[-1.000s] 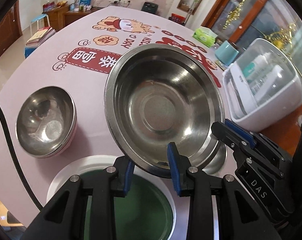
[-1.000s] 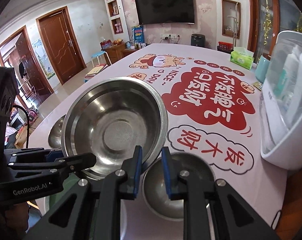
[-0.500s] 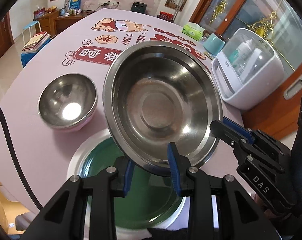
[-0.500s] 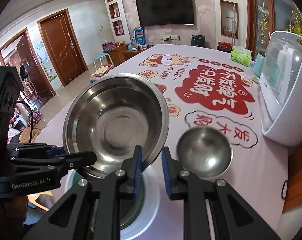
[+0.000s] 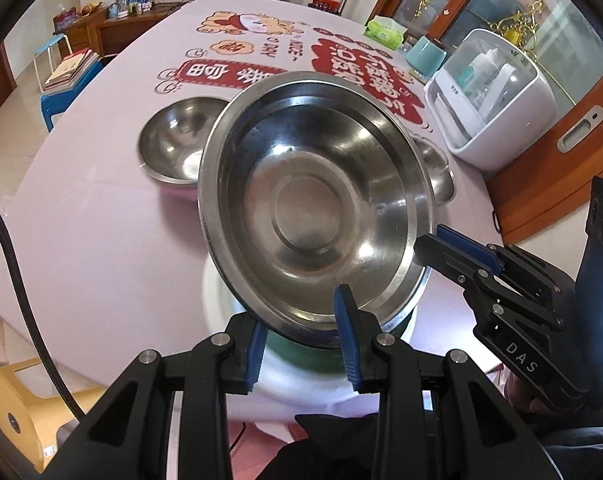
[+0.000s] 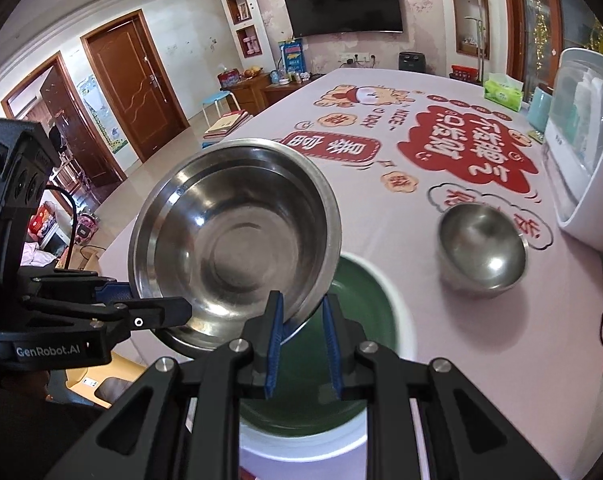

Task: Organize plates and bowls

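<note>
A large steel bowl (image 5: 313, 208) is held in the air by both grippers. My left gripper (image 5: 301, 338) is shut on its near rim. My right gripper (image 6: 301, 330) is shut on its right rim; it shows in the left wrist view (image 5: 453, 250). The bowl (image 6: 233, 236) hangs tilted above a white plate with a green centre (image 6: 365, 308), also partly seen in the left wrist view (image 5: 229, 300). A small steel bowl (image 5: 173, 148) stands on the table at the left and another (image 6: 481, 244) at the right.
The pink printed tablecloth (image 5: 101, 220) covers the table. A white sterilizer box (image 5: 497, 100) stands at the right edge, with a tissue box (image 5: 385, 28) and a teal cup (image 5: 425, 54) behind it. A yellow stool (image 5: 17, 400) is below the table's near edge.
Both grippers have lifted the large bowl higher and pulled back; the table and plate now look farther away. Both small bowls now show around the large bowl in the left wrist view.
</note>
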Demonstrator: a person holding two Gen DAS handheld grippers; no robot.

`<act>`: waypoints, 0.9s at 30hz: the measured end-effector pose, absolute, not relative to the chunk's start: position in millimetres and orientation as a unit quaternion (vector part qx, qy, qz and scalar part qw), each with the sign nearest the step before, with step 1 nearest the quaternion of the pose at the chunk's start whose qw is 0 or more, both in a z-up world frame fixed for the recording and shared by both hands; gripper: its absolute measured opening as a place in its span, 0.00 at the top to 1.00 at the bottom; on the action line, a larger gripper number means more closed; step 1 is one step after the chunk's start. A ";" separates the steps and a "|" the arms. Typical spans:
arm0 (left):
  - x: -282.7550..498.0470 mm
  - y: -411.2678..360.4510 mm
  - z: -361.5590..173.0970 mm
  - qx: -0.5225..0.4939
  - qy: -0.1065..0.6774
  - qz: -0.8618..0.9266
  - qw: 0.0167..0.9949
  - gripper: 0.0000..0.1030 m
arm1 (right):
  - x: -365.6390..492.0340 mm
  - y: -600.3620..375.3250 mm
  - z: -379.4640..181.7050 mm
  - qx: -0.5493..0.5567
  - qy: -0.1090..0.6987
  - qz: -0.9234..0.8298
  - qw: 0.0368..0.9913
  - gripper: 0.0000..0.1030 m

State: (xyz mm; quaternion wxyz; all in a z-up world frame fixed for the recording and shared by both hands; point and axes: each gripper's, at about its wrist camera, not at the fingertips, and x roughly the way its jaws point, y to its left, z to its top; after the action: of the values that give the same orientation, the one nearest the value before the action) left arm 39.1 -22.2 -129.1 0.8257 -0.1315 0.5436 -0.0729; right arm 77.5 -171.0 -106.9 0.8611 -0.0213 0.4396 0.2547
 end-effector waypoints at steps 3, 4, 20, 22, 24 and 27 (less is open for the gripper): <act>30.6 -4.6 -129.2 -0.125 0.549 -0.073 0.823 0.71 | 68.9 -153.6 -107.7 -0.022 0.440 0.257 0.860 0.81; 28.9 -0.4 -129.2 -0.125 0.550 -0.073 0.822 0.71 | 65.7 -147.7 -107.8 -0.023 0.440 0.257 0.860 0.81; 11.1 77.3 -148.3 -0.101 0.584 -0.105 0.799 0.69 | 27.0 -49.9 -121.6 -0.026 0.439 0.291 0.850 0.97; 10.5 78.3 -154.6 -0.088 0.593 -0.121 0.791 0.70 | 18.7 -24.5 -126.9 -0.049 0.440 0.310 0.841 0.97; 12.1 84.8 -161.6 -0.090 0.601 -0.124 0.785 0.72 | 17.2 -11.6 -134.1 -0.048 0.446 0.311 0.838 0.98; 12.9 99.1 -175.5 -0.093 0.613 -0.113 0.776 0.72 | 17.0 -2.5 -139.3 -0.040 0.455 0.305 0.835 0.98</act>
State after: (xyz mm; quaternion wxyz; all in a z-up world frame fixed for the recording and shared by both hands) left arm 12.9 99.1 -175.5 0.7759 -0.0934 0.6135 -0.1133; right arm 17.0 -2.5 -139.3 0.8354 -0.0402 0.4553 0.3053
